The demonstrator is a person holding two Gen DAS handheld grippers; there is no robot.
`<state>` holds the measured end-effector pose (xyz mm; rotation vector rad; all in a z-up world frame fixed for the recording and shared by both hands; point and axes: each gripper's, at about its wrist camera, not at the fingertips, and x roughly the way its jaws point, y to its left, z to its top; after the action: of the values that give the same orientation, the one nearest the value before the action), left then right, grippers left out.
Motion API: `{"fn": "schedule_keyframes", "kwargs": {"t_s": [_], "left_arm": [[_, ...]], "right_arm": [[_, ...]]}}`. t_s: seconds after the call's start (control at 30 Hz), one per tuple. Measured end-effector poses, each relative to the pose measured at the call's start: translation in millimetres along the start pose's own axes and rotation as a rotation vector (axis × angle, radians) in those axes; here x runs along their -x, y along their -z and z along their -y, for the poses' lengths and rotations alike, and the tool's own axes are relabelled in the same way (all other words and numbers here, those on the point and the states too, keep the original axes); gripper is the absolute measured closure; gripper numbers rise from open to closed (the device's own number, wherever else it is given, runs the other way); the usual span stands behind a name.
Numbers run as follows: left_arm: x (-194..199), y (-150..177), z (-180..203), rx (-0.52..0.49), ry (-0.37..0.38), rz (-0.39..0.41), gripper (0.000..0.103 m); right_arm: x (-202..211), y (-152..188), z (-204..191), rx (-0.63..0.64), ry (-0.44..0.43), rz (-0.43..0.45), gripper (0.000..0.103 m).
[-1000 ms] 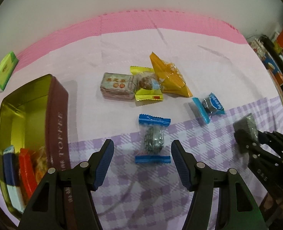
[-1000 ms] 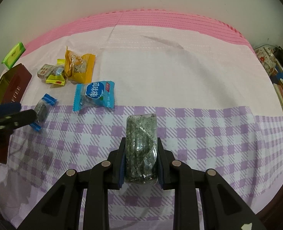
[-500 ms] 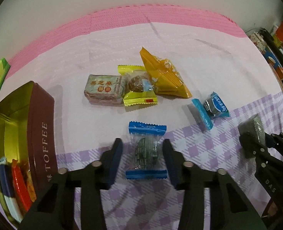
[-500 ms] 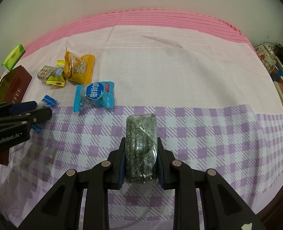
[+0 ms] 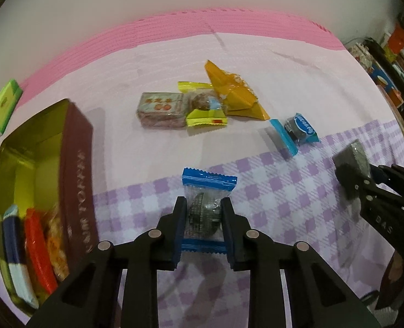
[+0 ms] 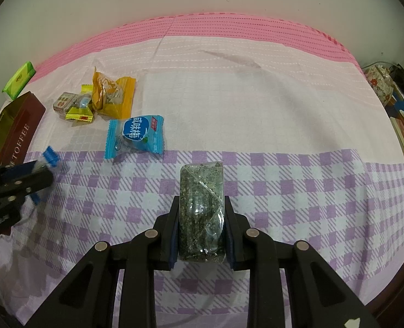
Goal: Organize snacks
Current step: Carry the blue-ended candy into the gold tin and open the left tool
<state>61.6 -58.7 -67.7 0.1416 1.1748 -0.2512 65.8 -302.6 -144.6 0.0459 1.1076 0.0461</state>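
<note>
My left gripper (image 5: 203, 213) is shut on a clear candy wrapper with blue ends (image 5: 206, 191), lying on the purple checked cloth; the same gripper (image 6: 41, 173) shows at the left edge of the right wrist view. My right gripper (image 6: 202, 218) is shut on a green-grey speckled snack bar (image 6: 202, 196) and shows at the right of the left wrist view, bar (image 5: 352, 158) in its jaws. An open brown toffee tin (image 5: 76, 169) with gold lining stands to the left, holding several wrapped snacks (image 5: 35, 235).
Loose on the pink cloth lie a brown block snack (image 5: 160, 108), a yellow wrapped sweet (image 5: 204, 106), an orange packet (image 5: 234, 93) and a light-blue candy (image 6: 136, 136). A green packet (image 5: 3, 104) lies at the far left. Cluttered shelves (image 5: 387, 63) stand beyond the right edge.
My left gripper's jaws have closed from wide open onto the blue-ended candy, after a small shift over it. The right gripper has kept still with the speckled bar.
</note>
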Motion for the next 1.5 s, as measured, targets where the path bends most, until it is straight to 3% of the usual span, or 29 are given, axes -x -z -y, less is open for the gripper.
{"fn": "schedule_keyframes", "kwargs": {"t_s": [0.27,0.5,0.73,1.1,1.5], "left_arm": [[20,11,-13,0.034,-0.018,-0.013,0.077],[42,12,-26,0.065,-0.025,0.011,0.077],[63,-1,-60,0.125,-0.079,0.064,0.077],[60,-6,-132,0.247,-0.192,0.062,0.077],[23,-13,-177,0.262,-0.324,0.014,0.077]], "right_arm": [[2,2,-4,0.003,0.01,0.003,0.078],[2,2,-3,0.003,0.01,0.003,0.078],[2,3,-4,0.002,0.01,0.003,0.078],[2,2,-4,-0.002,0.01,0.003,0.078],[2,2,-4,-0.002,0.011,0.002,0.078]]}}
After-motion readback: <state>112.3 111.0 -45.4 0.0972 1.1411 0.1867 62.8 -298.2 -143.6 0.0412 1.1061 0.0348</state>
